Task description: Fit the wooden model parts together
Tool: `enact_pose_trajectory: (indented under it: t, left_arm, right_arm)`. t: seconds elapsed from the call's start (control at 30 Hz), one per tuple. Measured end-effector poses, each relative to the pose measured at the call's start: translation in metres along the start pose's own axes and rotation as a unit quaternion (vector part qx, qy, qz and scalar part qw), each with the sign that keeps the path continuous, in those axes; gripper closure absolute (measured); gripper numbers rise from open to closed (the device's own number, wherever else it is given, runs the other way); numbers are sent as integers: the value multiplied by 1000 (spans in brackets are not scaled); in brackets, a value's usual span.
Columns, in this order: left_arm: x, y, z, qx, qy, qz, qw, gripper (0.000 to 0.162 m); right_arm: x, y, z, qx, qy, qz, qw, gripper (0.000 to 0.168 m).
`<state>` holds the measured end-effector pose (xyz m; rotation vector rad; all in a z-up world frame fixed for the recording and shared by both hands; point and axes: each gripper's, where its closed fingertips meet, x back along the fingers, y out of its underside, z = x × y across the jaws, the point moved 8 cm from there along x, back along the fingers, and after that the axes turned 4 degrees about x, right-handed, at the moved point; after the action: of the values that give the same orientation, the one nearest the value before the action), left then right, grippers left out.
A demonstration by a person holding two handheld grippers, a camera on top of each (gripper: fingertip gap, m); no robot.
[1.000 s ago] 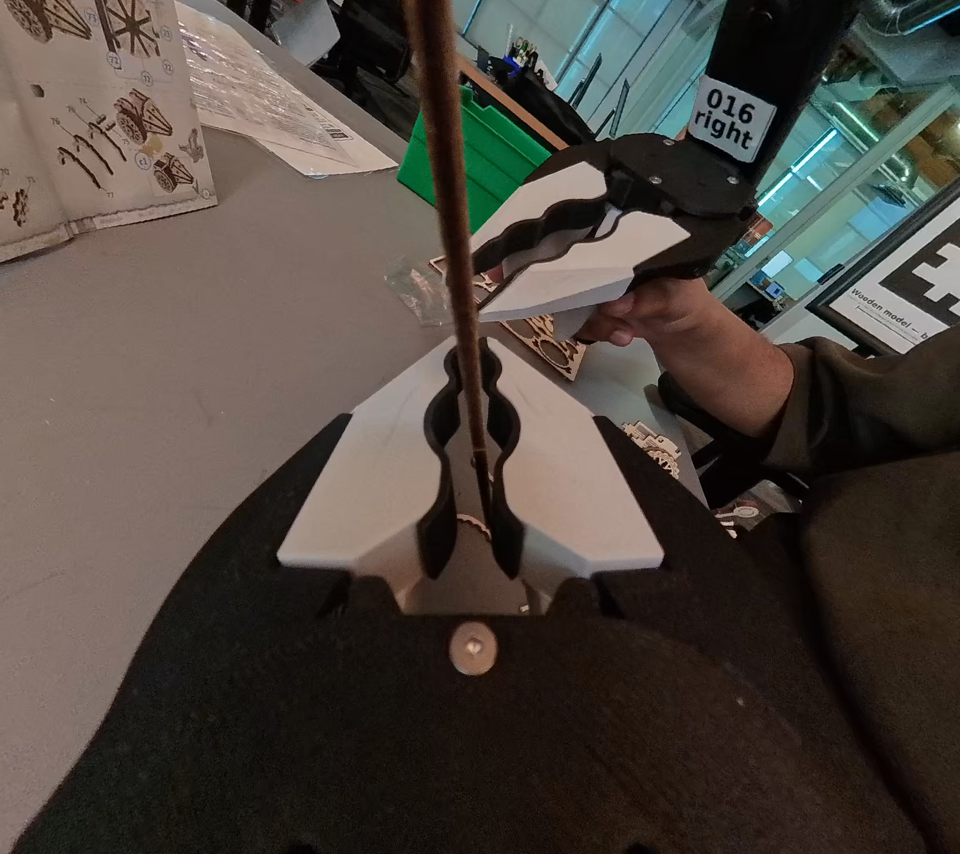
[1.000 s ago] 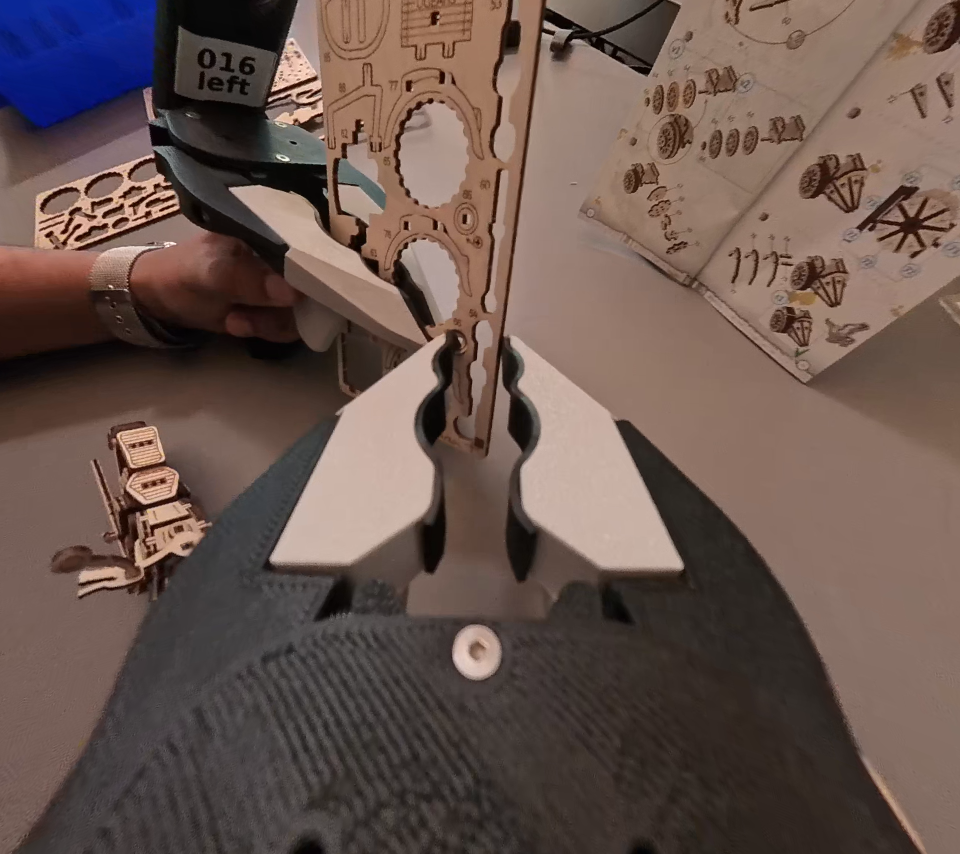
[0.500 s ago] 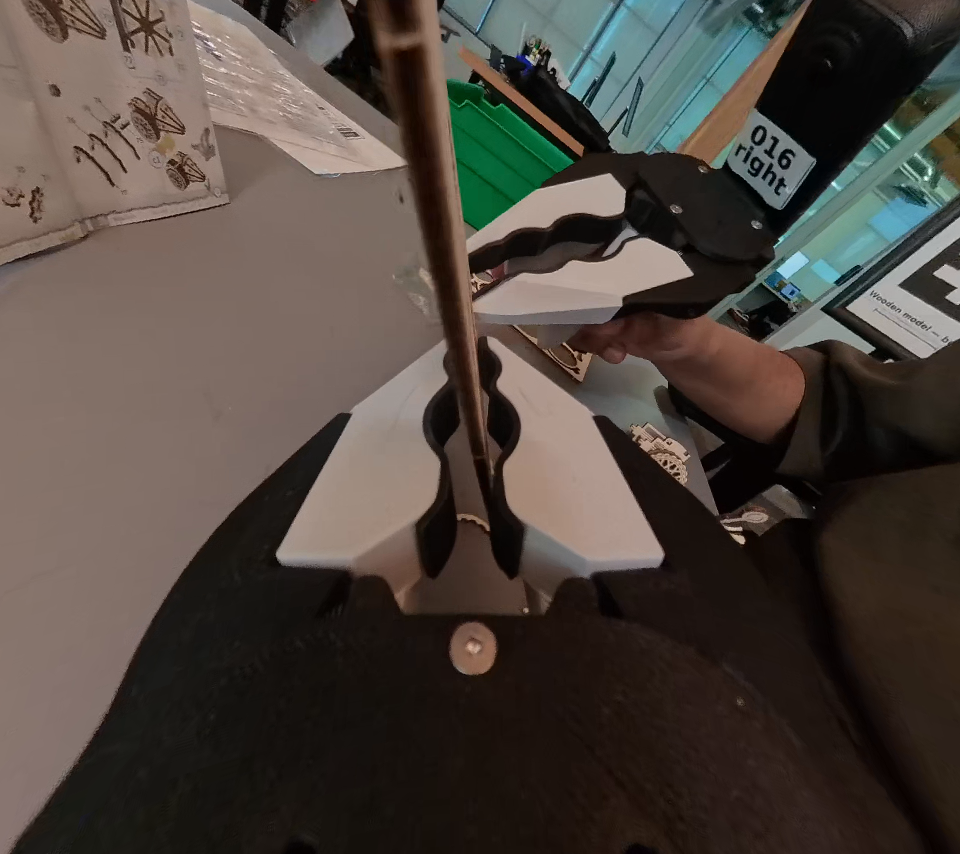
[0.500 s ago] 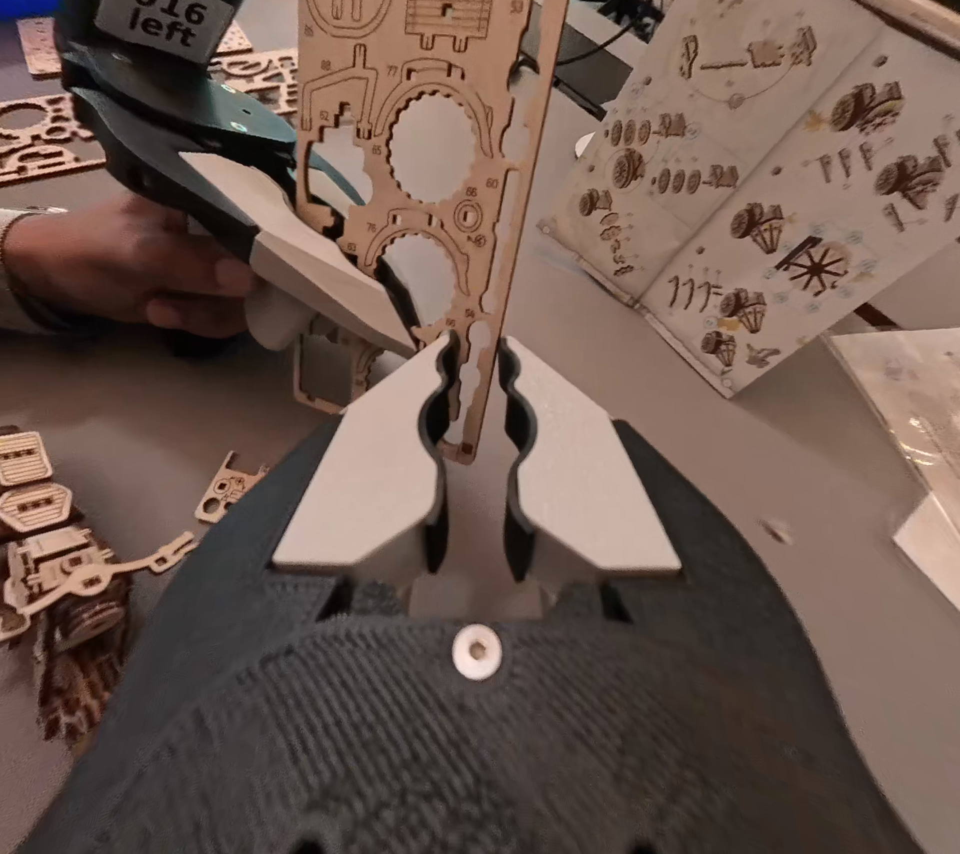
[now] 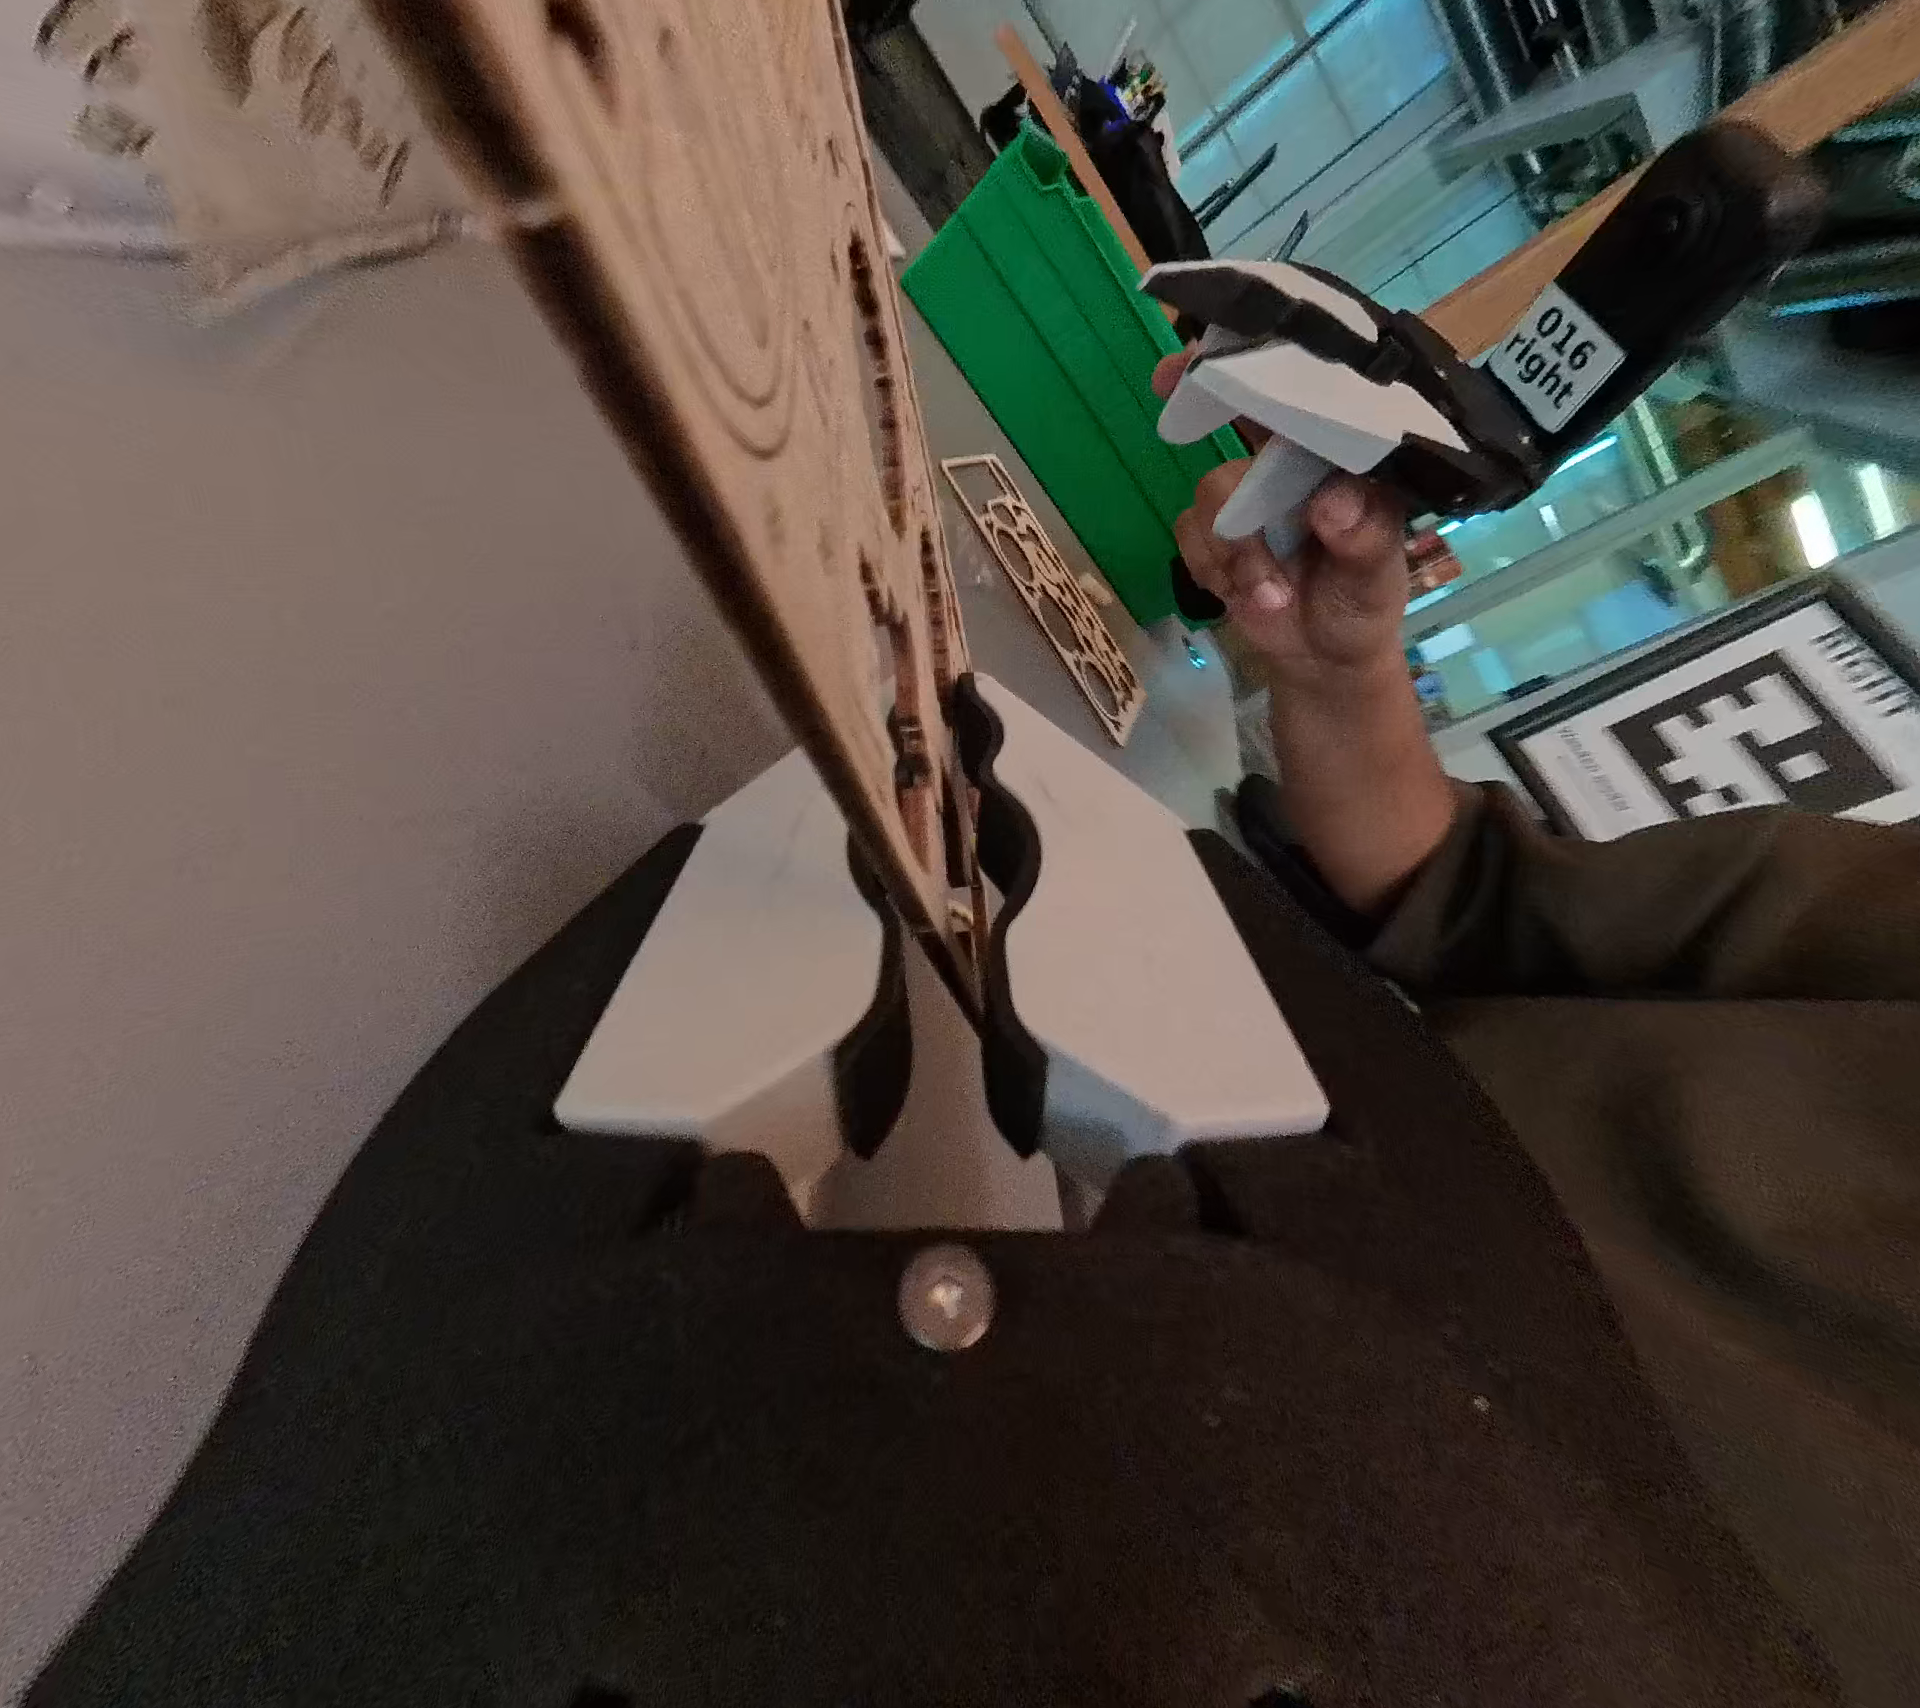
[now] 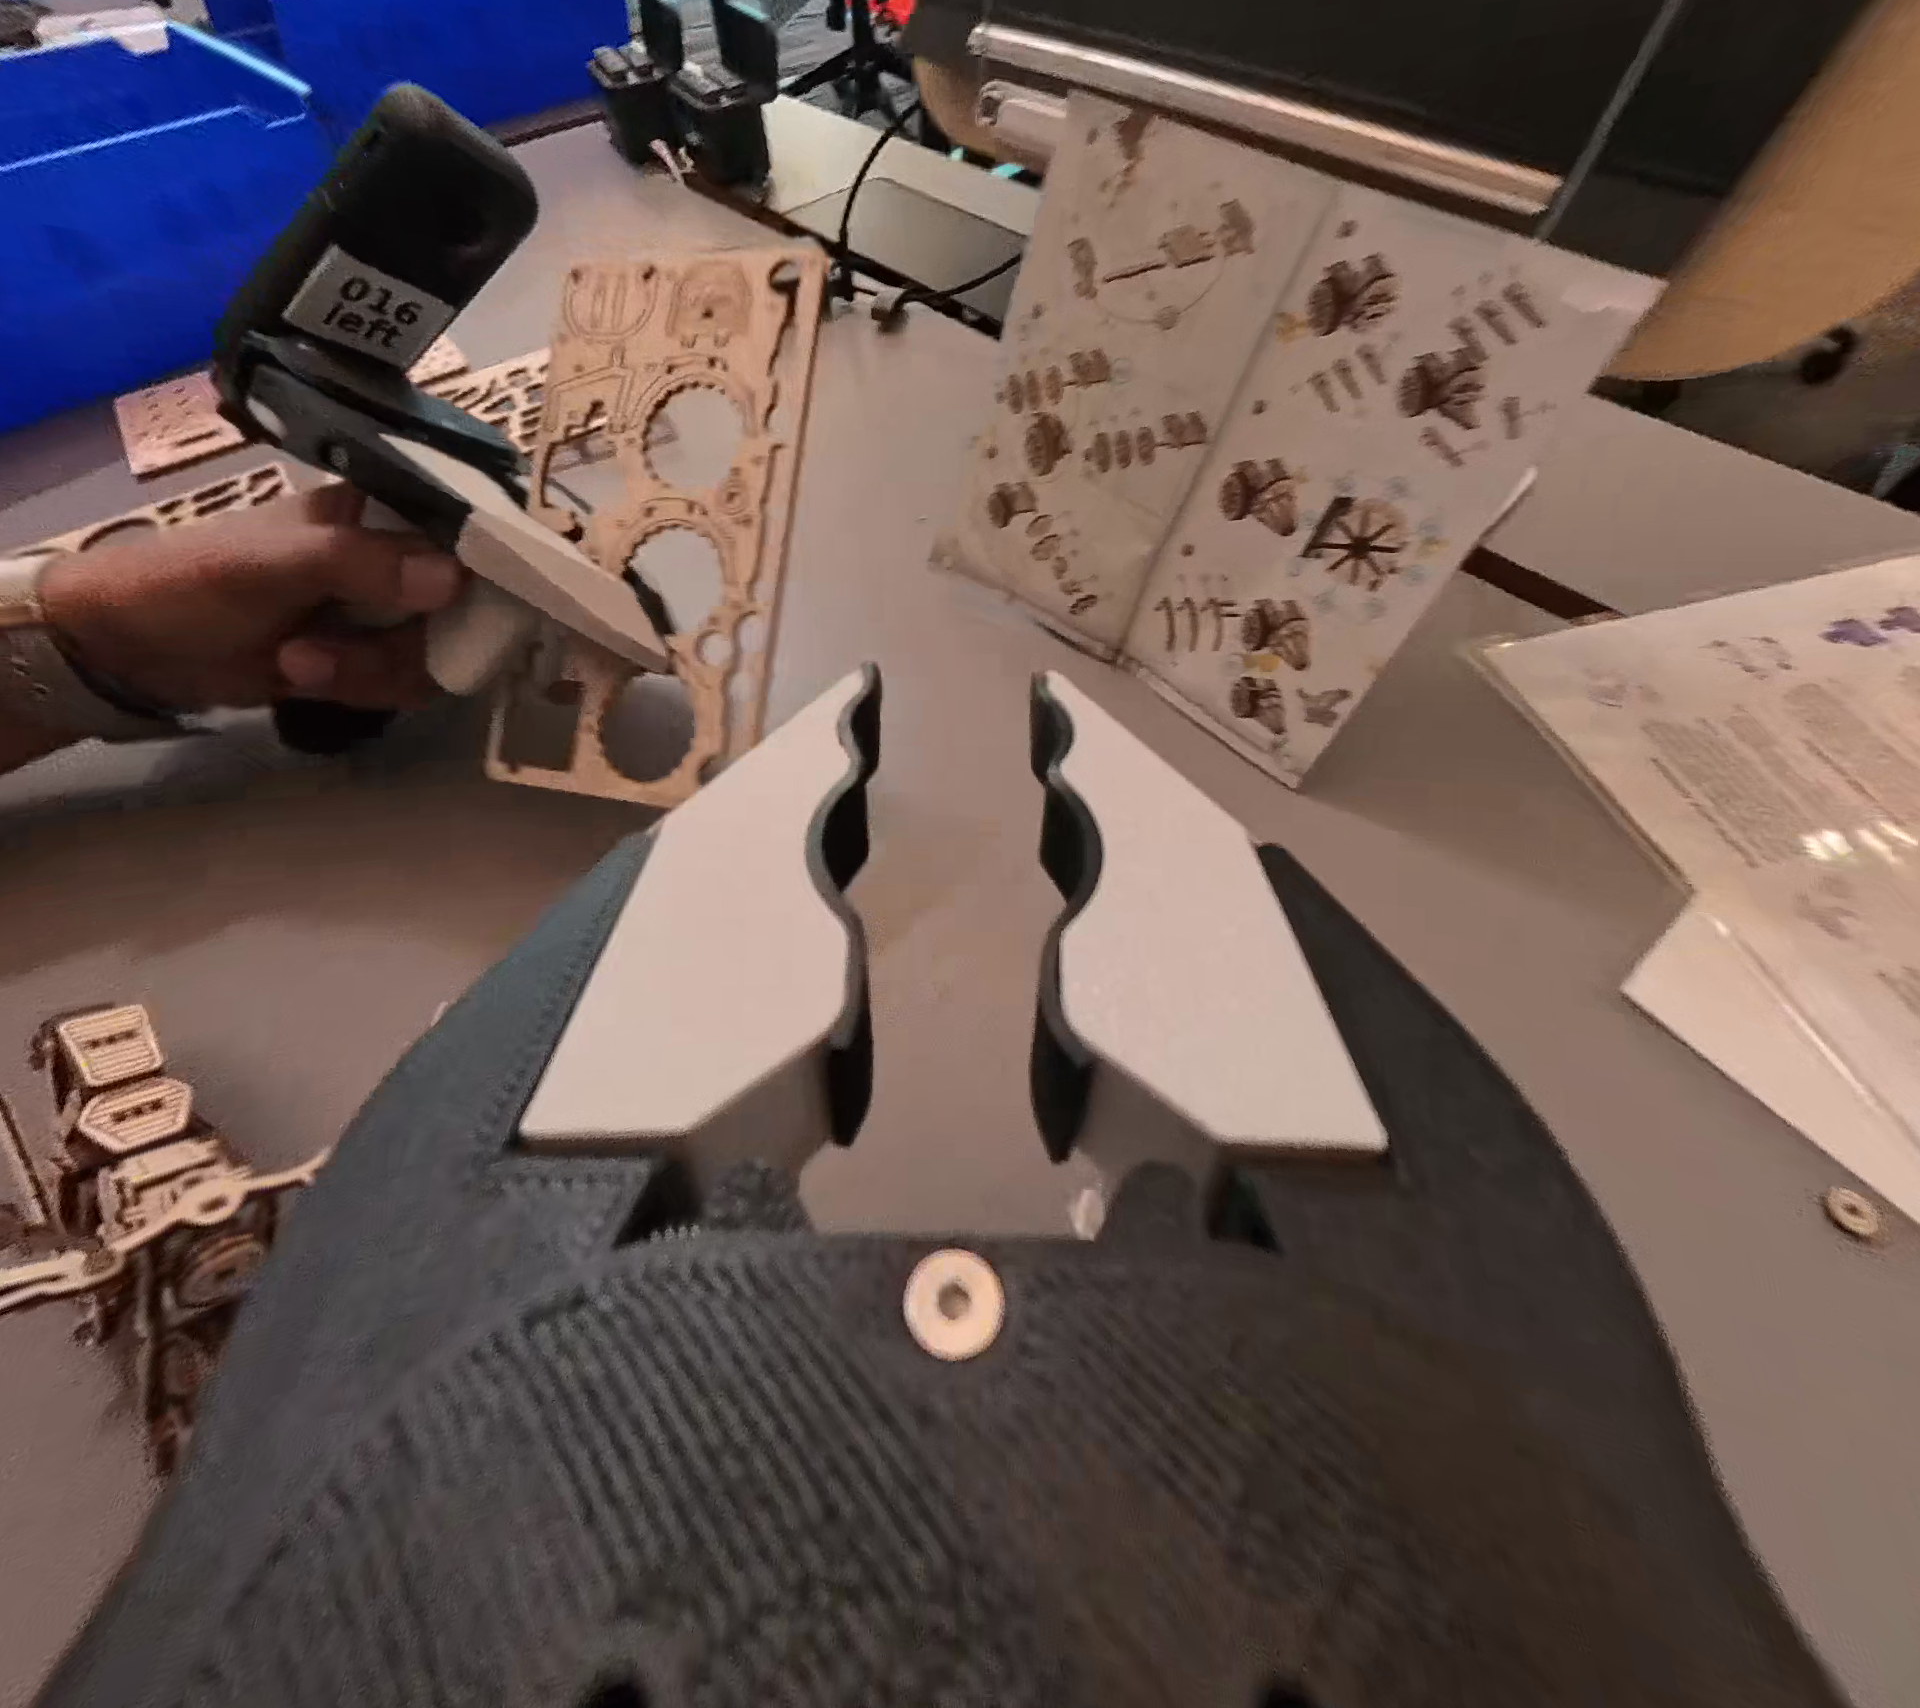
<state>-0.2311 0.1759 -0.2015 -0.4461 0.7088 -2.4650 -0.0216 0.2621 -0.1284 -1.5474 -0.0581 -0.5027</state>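
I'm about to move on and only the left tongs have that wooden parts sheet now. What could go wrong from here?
1. The left tongs pinch the wooden parts sheet only near its lower edge; the tall sheet leans and could pivot or slip.
2. The sheet is thin and full of cut-outs, so a hard squeeze or twist might crack it.
3. The right tongs are open and empty, away from the sheet, so nothing backs it up.
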Motion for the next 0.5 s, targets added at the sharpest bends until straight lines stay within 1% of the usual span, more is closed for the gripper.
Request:
enact_pose_trajectory:
  t: [0.07, 0.13, 0.23, 0.3, 0.37, 0.5]
  left_arm:
    - [13, -2, -6, 46, -3, -23, 999, 162]
    - [27, -1, -13, 68, -26, -41, 996, 162]
    - [45, -1, -18, 81, -50, -47, 994, 162]
    - [53, 0, -20, 96, -50, -54, 993, 162]
    - [58, 4, -23, 109, -56, -73, 990, 159]
    - [62, 6, -27, 101, -84, -84, 988, 158]
  right_arm:
    - [5, -1, 8, -13, 6, 5, 1000, 141]
    - [8, -2, 13, -33, 2, 13, 999, 141]
    - [7, 0, 17, -67, -13, 20, 997, 142]
    - [5, 3, 17, -85, -25, 20, 996, 142]
    - [2, 6, 17, -95, -33, 15, 995, 142]
    - [-1, 9, 17, -92, -32, 7, 995, 142]
